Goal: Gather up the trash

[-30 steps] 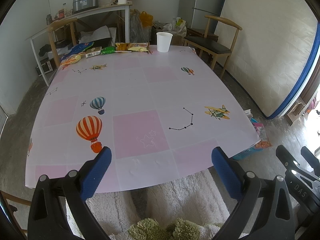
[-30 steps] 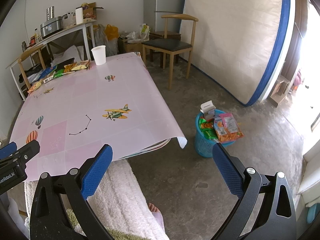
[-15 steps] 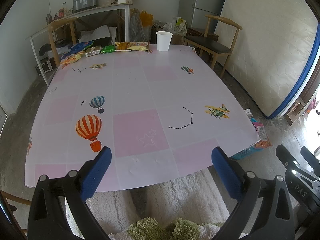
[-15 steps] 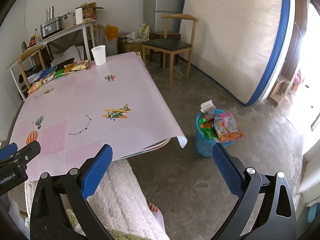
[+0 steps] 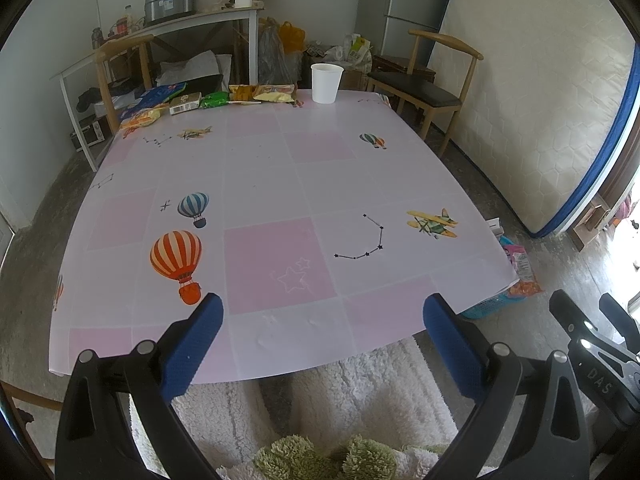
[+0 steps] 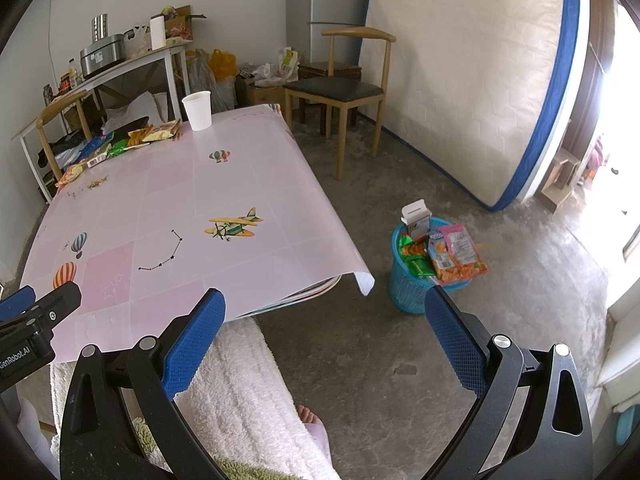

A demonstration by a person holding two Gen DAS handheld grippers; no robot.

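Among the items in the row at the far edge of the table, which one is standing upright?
The white paper cup, at the right end of the row. The snack wrappers and small box all lie flat.

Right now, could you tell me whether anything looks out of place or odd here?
The blue bin on the floor right of the table is overfull: a pink wrapper and small carton stick out above its rim. More wrappers lie along the table's far edge beside a white cup.

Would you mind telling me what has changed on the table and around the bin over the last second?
Nothing visibly changed. Both grippers, left and right, remain open and empty near the table's front edge; the white cup and snack wrappers still sit at the far end, and the blue bin stays full on the floor.
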